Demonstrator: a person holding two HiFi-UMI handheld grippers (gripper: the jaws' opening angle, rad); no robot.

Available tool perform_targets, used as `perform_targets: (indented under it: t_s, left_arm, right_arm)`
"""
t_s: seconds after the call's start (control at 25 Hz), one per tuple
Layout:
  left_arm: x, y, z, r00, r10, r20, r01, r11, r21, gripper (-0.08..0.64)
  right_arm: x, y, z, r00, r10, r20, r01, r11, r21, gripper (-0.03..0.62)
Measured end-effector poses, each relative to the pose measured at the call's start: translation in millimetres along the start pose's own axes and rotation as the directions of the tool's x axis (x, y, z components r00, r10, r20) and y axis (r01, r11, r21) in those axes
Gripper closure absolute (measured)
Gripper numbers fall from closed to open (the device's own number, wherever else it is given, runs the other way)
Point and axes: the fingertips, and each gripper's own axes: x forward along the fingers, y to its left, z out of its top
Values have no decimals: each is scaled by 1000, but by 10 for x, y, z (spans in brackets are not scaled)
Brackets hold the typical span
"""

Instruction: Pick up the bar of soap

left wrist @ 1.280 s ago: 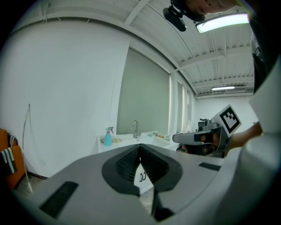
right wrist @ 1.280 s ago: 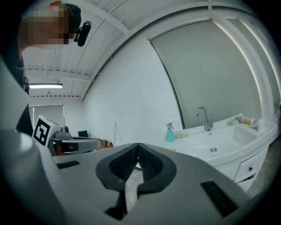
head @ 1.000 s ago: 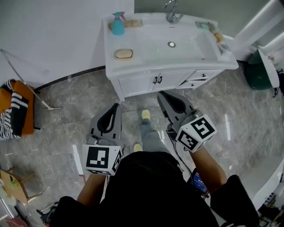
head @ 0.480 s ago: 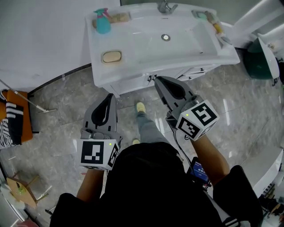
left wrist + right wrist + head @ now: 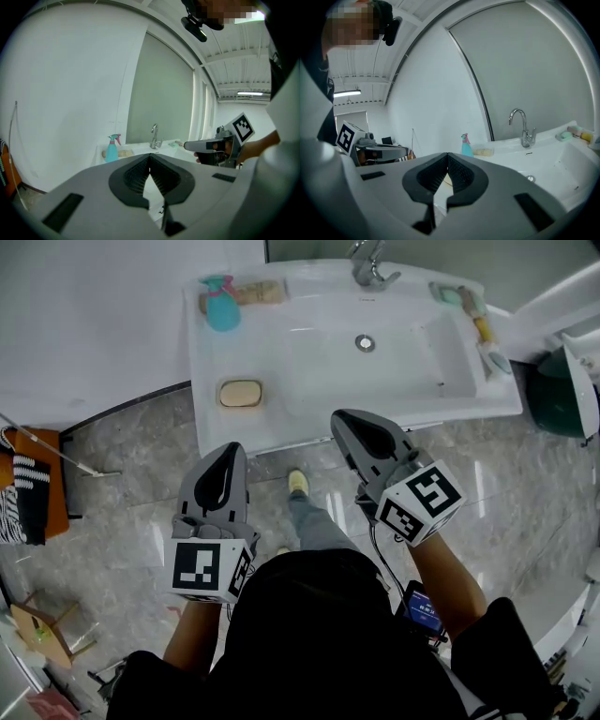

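Note:
A tan bar of soap [image 5: 241, 393] lies in a white dish on the front left corner of the white sink counter [image 5: 211, 352]. My left gripper [image 5: 232, 448] hovers over the floor just short of the counter's front edge, below the soap in the head view; its jaws are shut with nothing in them [image 5: 150, 155]. My right gripper [image 5: 339, 416] reaches the counter's front edge to the right of the soap, also shut and empty [image 5: 447, 154]. Neither touches the soap. In the right gripper view my own jaws mostly hide the soap.
A teal spray bottle [image 5: 222, 304] and a tan block [image 5: 258, 292] stand at the counter's back left. The faucet [image 5: 367, 268] rises behind the basin with its drain [image 5: 365, 343]. Small toiletries [image 5: 469, 304] sit at the back right. A green bin [image 5: 555, 390] stands at the right.
The sink has drawn closer in the head view: both grippers moved forward to its front edge, and the cabinet doors are now out of sight. Both stayed shut.

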Motion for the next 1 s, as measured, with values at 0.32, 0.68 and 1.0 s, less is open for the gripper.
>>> perform_targets:
  t_s: [0.32,0.68,1.0]
  left_arm:
    - [336,226,39,997,64,-47,-64,998,17,549]
    - [643,354,71,992,87,-91,-81,994,66,549]
    - [826,426,-6,984,45,-175,-20,990,139,548]
  right_arm:
    - [399,-269,105,997,78,-24,-79,996,-36,588]
    - [751,-407,162,984,170,-47,-173,983,-68,588]
    - [877,-463,167,982,184,-54,-186,982,-44,588]
